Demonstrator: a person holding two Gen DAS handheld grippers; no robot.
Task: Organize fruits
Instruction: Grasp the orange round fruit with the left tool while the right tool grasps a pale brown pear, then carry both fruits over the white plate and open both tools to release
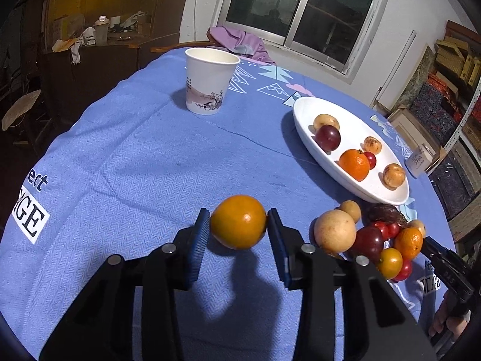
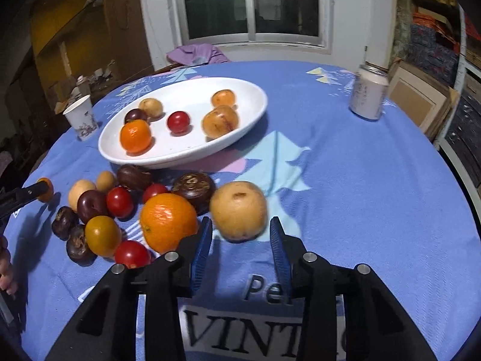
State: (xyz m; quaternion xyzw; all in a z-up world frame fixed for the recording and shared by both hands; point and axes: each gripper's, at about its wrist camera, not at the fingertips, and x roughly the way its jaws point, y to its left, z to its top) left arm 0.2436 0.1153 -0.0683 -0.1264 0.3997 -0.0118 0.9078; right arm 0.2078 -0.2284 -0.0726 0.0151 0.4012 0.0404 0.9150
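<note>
1. Two pads of the left gripper (image 1: 238, 225) are bracketing an orange-yellow fruit (image 1: 238, 222) in the left wrist view. The fruit is sitting dead ahead at twelve o'clock between the blue pads, both pads touching or all but touching its sides. Whether it is hanging clear of the blue tablecloth (image 1: 135, 165) or resting on it, I cannot tell. It is round, so no long axis to line up.
2. From this view the white oval plate (image 1: 303, 138) is lying at about two o'clock, well apart, its long axis running away toward four o'clock. It is already carrying several small fruits. My judgement: the carry is going to swing right, over the loose pile (image 1: 375, 234) at three o'clock. A paper cup (image 1: 207, 84) is standing far off at eleven.
3. Over to the right wrist view: the right gripper (image 2: 240, 234) is gaping wide, holding nothing, with a tan pear-like fruit (image 2: 238, 209) sitting at twelve o'clock just within its fingertips, apart from both pads.
4. The plate (image 2: 255, 108) is lying at eleven o'clock here, the big orange (image 2: 168, 221) just beside the left pad at ten, a can (image 2: 368, 94) at one.
5. Room-wise, a dark window (image 2: 252, 3) is facing us and cardboard is stacking up at the right.
</note>
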